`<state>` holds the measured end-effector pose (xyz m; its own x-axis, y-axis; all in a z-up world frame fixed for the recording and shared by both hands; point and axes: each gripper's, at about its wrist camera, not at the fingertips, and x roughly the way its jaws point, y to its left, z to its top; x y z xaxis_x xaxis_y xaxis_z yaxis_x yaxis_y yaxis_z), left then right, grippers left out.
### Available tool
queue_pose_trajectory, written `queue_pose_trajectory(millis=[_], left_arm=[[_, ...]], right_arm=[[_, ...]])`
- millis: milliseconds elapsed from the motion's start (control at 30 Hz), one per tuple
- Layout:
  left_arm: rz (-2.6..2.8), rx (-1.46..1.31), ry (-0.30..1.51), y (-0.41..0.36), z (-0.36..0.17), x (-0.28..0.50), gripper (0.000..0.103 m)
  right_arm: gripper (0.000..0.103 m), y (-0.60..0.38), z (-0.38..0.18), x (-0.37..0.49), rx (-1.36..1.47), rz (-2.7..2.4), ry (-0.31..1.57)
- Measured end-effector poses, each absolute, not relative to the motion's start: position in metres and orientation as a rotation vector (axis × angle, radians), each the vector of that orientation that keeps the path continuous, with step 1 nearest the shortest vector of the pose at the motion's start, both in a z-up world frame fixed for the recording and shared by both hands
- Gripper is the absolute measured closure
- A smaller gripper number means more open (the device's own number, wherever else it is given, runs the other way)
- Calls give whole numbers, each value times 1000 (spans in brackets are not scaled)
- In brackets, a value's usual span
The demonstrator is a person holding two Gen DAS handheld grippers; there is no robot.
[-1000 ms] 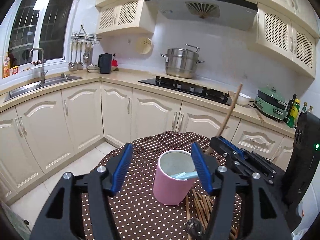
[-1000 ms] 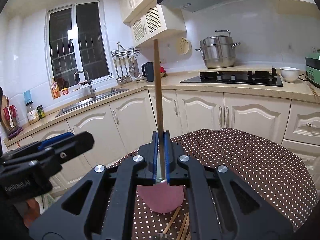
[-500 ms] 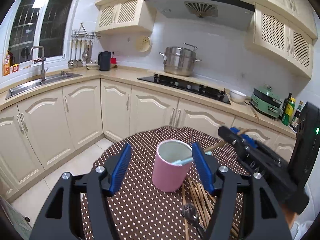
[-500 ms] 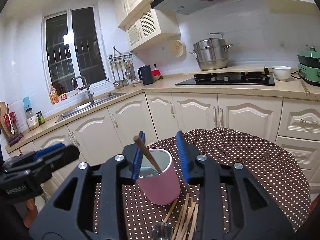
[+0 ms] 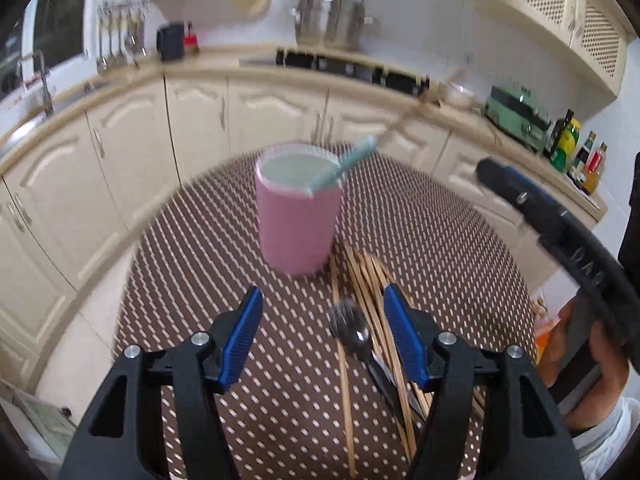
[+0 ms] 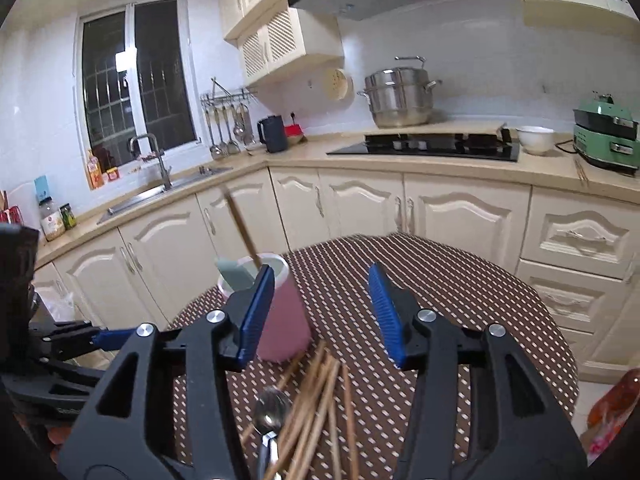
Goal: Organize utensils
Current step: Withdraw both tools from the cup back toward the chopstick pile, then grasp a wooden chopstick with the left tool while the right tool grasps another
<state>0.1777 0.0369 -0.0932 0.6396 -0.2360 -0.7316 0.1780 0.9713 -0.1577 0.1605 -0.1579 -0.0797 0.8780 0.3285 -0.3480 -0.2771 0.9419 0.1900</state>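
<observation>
Left gripper (image 5: 322,338) jaws apart, empty, hovering over the dotted worktop (image 5: 192,280) with the metal spoon (image 5: 352,330) and loose chopsticks (image 5: 362,280) lying between them; pink cup (image 5: 298,220) stands upright just beyond, pale blue utensil (image 5: 344,162) leaning out of it. Right gripper (image 6: 322,312) jaws also apart and empty, cup (image 6: 280,320) partly behind its left finger. Only the right view shows sharply the single chopstick (image 6: 240,226) standing tilted in the cup; left view is motion-blurred there but shows the cup's inside and the right gripper from the side.
</observation>
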Motion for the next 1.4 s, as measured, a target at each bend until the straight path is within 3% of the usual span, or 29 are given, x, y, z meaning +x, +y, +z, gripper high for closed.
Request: queue_pose_trajectory(millis=[300, 567, 667, 833, 900, 967, 1133, 1233, 1400], left_arm=[[-253, -22, 1070, 20, -149, 183, 41], [-227, 77, 1123, 10, -175, 182, 42], [-231, 102, 1154, 4, -184, 189, 55], [-198, 119, 1159, -3, -193, 208, 59], [-179, 114, 1151, -2, -194, 214, 69], [-169, 112, 1144, -1, -195, 217, 95], [-188, 74, 1138, 14, -194, 204, 96], [-177, 69, 1130, 20, -190, 187, 96], [-106, 47, 1133, 44, -190, 169, 97]], right_arm=[[52, -168, -107, 161, 79, 334, 547], [52, -177, -145, 171, 39, 342, 754], [52, -179, -153, 174, 40, 353, 809], [52, -179, -164, 177, 18, 378, 901], [52, -175, -166, 178, -2, 395, 938], [52, -171, -171, 180, -25, 411, 982], [53, -160, -177, 185, -69, 422, 1033], [68, -152, -182, 192, -98, 417, 1068], [69, -138, -189, 201, -154, 409, 1117]])
